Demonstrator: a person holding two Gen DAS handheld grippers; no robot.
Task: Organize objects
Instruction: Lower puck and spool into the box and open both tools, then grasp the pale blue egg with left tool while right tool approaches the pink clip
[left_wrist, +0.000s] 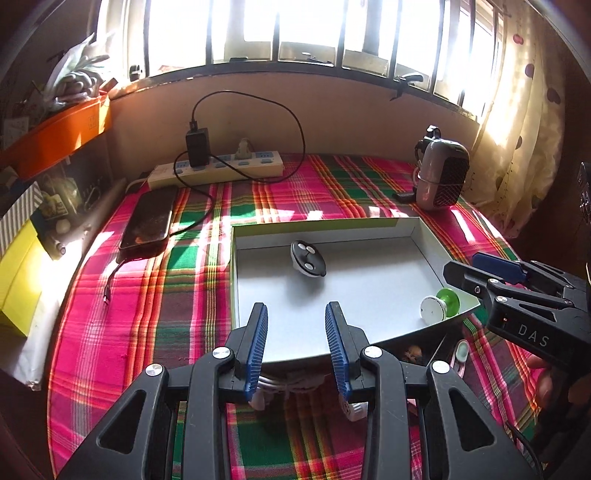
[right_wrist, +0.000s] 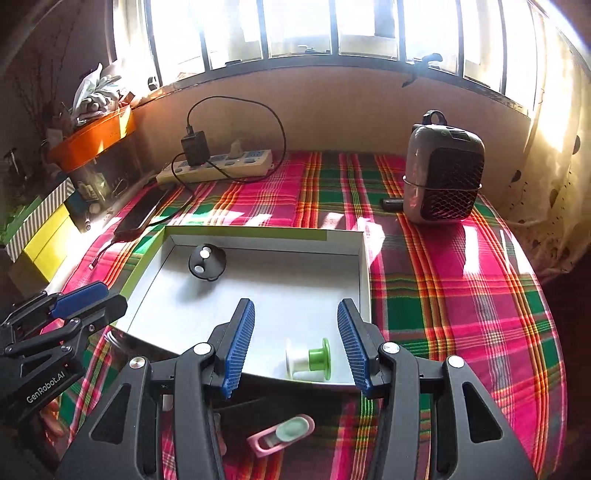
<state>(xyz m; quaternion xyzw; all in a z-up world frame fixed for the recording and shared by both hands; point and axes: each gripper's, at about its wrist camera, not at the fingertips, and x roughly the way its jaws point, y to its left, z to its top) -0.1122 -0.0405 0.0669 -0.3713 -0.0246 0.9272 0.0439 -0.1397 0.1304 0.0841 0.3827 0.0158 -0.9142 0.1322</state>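
Both grippers are hovering over the near edge of the tray (right_wrist: 364, 266), side by side, fingers spread and gripping nothing. The right gripper (right_wrist: 295, 347) is framing the spool (right_wrist: 308, 358) lying in the tray's near right corner; the left gripper (left_wrist: 296, 345) is pointing toward the black disc (left_wrist: 307, 257) farther in. "DAS" and "GenRobot.AI" are showing on the housings.

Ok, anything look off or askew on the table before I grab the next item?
The green-and-white spool lies tipped on its side at the tray's near edge. A pink clip sits outside the tray, on the cloth just below it. Both claws, left and right, are open and empty. Nothing looks spilled or damaged.
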